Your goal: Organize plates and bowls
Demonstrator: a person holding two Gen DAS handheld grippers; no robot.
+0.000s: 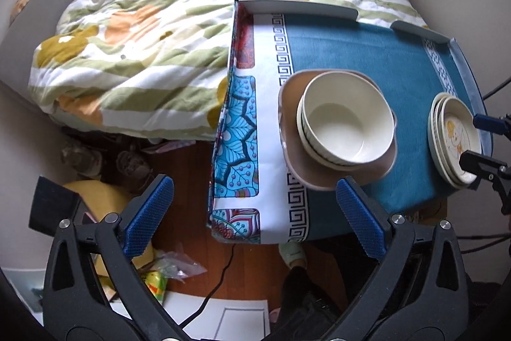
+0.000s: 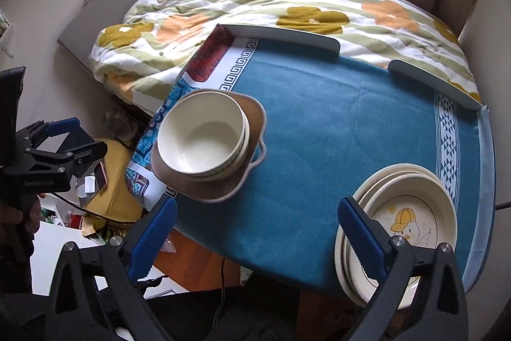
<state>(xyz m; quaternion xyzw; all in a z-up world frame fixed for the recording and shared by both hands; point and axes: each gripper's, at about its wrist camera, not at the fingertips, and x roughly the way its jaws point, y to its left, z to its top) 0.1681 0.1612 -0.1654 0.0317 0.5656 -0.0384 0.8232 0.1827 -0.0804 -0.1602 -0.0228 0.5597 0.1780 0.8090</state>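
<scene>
Two nested cream bowls [image 1: 346,123] [image 2: 204,138] sit on a brown square plate [image 1: 377,173] [image 2: 252,114] on the blue tablecloth. A stack of cream plates [image 1: 455,138] [image 2: 412,214], the top one with a duck drawing, lies at the table's right front corner. My left gripper [image 1: 255,216] is open and empty, held off the table's left front side. It also shows in the right wrist view [image 2: 76,135]. My right gripper [image 2: 257,238] is open and empty, its right finger over the plate stack's near rim. It shows at the left wrist view's right edge [image 1: 479,138].
The table [image 2: 335,123] has a blue cloth with a patterned border and a raised grey rim [image 2: 284,35]. A bed with a flowered quilt [image 1: 143,43] lies behind it. Clutter, a yellow cushion [image 2: 111,190] and cables cover the wooden floor below left.
</scene>
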